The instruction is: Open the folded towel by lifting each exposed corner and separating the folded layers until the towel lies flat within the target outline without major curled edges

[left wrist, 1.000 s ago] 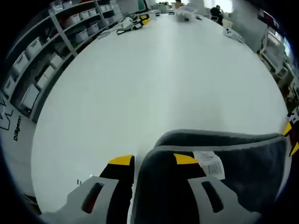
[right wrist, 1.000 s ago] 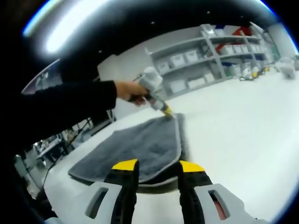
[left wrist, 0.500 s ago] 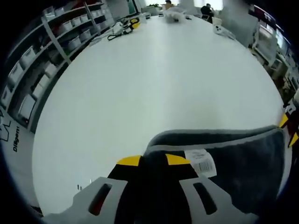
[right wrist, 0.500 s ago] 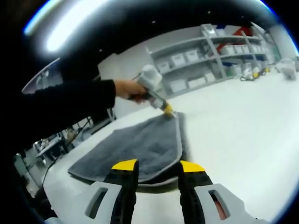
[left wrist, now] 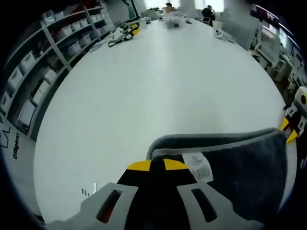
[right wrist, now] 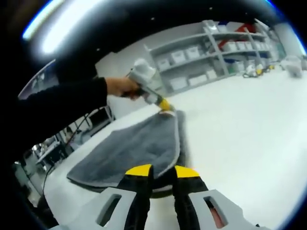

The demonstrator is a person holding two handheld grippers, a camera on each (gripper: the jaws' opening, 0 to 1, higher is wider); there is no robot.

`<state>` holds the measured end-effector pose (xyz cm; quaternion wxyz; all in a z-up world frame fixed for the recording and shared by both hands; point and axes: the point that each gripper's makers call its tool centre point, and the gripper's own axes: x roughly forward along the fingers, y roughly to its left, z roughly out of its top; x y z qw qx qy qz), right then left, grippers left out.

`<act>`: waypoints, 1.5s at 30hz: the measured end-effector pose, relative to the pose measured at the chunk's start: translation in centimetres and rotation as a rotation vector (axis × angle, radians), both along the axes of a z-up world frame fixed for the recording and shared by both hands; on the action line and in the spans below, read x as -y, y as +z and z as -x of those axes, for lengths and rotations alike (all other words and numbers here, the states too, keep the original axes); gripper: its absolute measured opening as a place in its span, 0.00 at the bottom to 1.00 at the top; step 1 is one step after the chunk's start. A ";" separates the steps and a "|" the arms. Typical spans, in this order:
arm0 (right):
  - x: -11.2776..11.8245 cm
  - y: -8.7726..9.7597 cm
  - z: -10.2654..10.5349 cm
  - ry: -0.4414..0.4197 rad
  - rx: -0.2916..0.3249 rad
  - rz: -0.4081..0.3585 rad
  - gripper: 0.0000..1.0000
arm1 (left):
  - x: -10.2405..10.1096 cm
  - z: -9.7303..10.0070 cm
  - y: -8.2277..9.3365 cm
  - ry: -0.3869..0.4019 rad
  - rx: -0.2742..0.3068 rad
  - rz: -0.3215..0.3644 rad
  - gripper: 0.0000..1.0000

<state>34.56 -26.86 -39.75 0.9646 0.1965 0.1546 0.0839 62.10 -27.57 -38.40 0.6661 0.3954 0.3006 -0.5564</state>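
Note:
A dark grey folded towel (left wrist: 240, 167) with a lighter hem lies on the white table (left wrist: 158, 81). My left gripper (left wrist: 157, 165) is shut on its near corner, beside a white label (left wrist: 197, 166). In the right gripper view the towel (right wrist: 139, 143) stretches away from me, with its near edge pinched between the narrowed jaws of my right gripper (right wrist: 163, 171). At the towel's far corner the left gripper (right wrist: 163, 104) is held by a hand (right wrist: 117, 86). In the left gripper view the right gripper (left wrist: 289, 130) sits at the towel's far right corner.
Grey shelves with white bins (left wrist: 43, 72) run along the table's left side, and the shelves (right wrist: 192, 52) stand behind the table in the right gripper view. Tools and cables (left wrist: 124, 31) lie at the far end. A dark sleeve (right wrist: 57, 105) reaches in from the left.
Both grippers' jaws have drawn together on the towel: the left onto its corner, the right onto the near edge. The left gripper has lifted slightly with the corner.

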 end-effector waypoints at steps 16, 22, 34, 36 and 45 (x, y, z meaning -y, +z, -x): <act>0.0 1.0 0.1 -0.016 0.039 -0.062 0.00 | -0.5 1.5 0.5 -0.020 0.012 0.016 0.02; -0.1 1.1 0.5 -0.010 0.047 -0.049 0.00 | -0.5 1.4 0.9 -0.027 0.025 0.014 0.02; -2.0 3.6 0.4 0.058 0.190 -0.078 0.00 | -0.8 1.1 2.1 -0.028 0.071 0.056 0.02; -2.6 3.7 0.4 0.075 0.194 -0.061 0.00 | -0.9 0.4 2.6 -0.021 0.060 0.077 0.02; -4.2 4.6 -0.1 0.101 0.196 0.100 0.00 | -3.0 0.2 3.2 -0.024 0.093 0.087 0.02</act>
